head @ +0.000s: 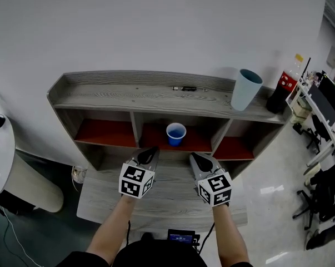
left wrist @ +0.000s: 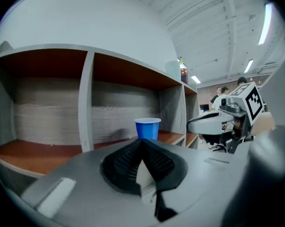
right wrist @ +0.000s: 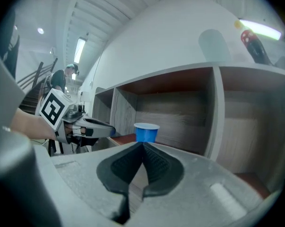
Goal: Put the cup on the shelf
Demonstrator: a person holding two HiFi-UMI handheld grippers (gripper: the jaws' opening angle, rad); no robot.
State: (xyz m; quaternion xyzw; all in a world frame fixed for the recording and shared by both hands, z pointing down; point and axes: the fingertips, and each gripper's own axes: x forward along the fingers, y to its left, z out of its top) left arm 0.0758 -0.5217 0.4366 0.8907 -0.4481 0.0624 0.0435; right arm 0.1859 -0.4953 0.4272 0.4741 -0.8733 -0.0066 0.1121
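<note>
A small blue cup (head: 175,134) stands upright in the middle red-floored compartment of the grey wooden shelf (head: 156,96). In the left gripper view the blue cup (left wrist: 147,128) sits just beyond the jaw tips; in the right gripper view the blue cup (right wrist: 146,132) sits likewise. My left gripper (head: 151,151) is shut and empty, in front of the shelf and left of the cup. My right gripper (head: 195,156) is shut and empty too, to the right. Both point at the shelf, apart from the cup.
A tall pale-blue cup (head: 245,89) and a dark soda bottle (head: 282,90) stand on the shelf's top at the right. A lower wooden ledge (head: 167,191) lies under my grippers. Office chairs and desks (head: 323,149) crowd the right side; a white bin (head: 3,154) stands at left.
</note>
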